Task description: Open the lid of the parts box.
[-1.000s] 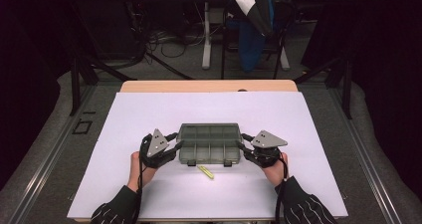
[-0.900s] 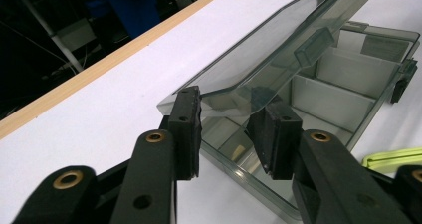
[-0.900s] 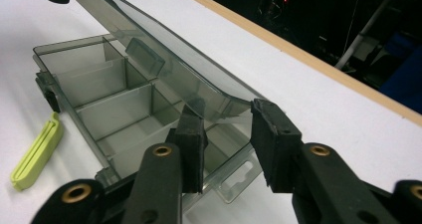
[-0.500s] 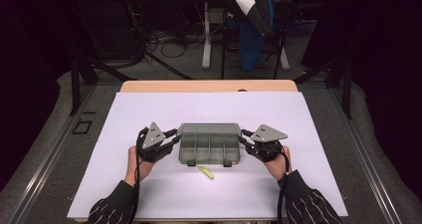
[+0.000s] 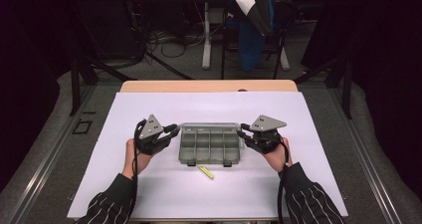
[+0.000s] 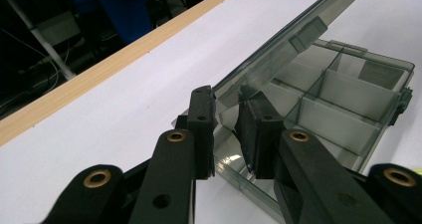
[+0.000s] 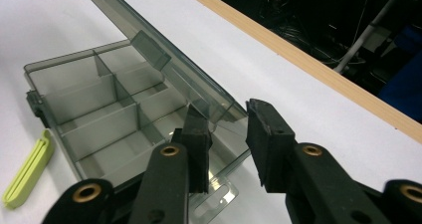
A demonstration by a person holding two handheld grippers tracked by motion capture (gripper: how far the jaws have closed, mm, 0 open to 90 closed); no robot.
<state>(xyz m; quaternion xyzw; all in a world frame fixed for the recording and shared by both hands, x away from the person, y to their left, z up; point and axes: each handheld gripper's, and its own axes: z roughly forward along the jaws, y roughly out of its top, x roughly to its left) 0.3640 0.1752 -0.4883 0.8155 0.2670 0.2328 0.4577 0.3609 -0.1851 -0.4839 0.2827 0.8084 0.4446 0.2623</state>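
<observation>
While the white sheet point(image 5: 149, 189) covers most of the wooden table point(image 5: 209, 86), the room behind it at the top of the high view lies dark, with cables on the floor and a blue cloth draped over a chair point(image 5: 256, 25). At the middle of that view sits a grey compartment box point(image 5: 209, 147), its clear lid point(image 6: 278, 50) raised at a slant. Just below it lies a small yellow-green clip point(image 5: 205, 172), clear of both hands. Left gripper point(image 6: 226, 129), left of the box, has just been closing and pinches the lid's corner. Right gripper point(image 7: 226, 134), at the box's right end, stands narrowed around the opposite lid corner; whether both pads press I cannot tell.
</observation>
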